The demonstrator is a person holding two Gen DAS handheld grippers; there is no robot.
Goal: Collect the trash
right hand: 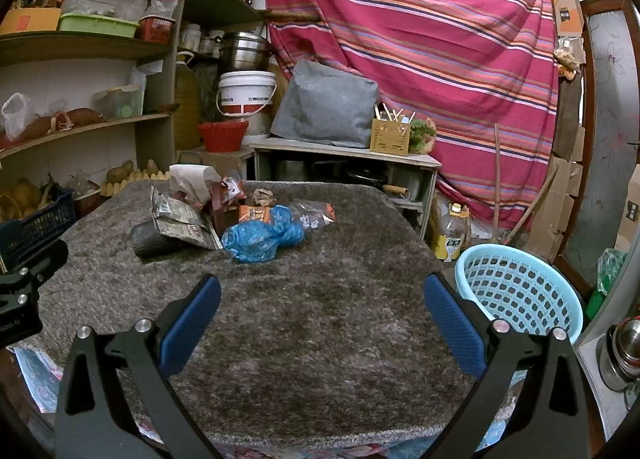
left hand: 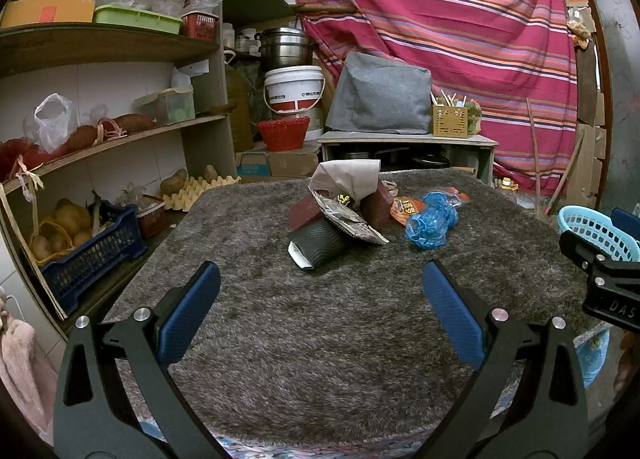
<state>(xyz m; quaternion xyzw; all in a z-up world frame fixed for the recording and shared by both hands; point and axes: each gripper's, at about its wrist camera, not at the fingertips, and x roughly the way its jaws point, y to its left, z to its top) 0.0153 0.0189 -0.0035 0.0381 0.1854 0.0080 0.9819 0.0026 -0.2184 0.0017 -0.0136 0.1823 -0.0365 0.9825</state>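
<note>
I hold my left gripper (left hand: pixel 320 287) low over the near part of the shaggy grey tabletop (left hand: pixel 320 339), its blue pads spread wide with nothing between them. My right gripper (right hand: pixel 322 295) is just as wide apart and empty, hovering beside it.

The trash sits heaped toward the far side: a dark ribbed cup (left hand: pixel 320 243) on its side, a crumpled foil wrapper (left hand: pixel 352 219) draped over it, white paper (left hand: pixel 348 175) on top, a blue plastic bag (right hand: pixel 260 235) just right of the heap, and an orange snack packet (right hand: pixel 254 214) touching it.

The light blue basket (right hand: pixel 520 291) stands off the tabletop's right edge, nearest my right gripper. I judge it is the bin, and nothing looks collected yet.
</note>
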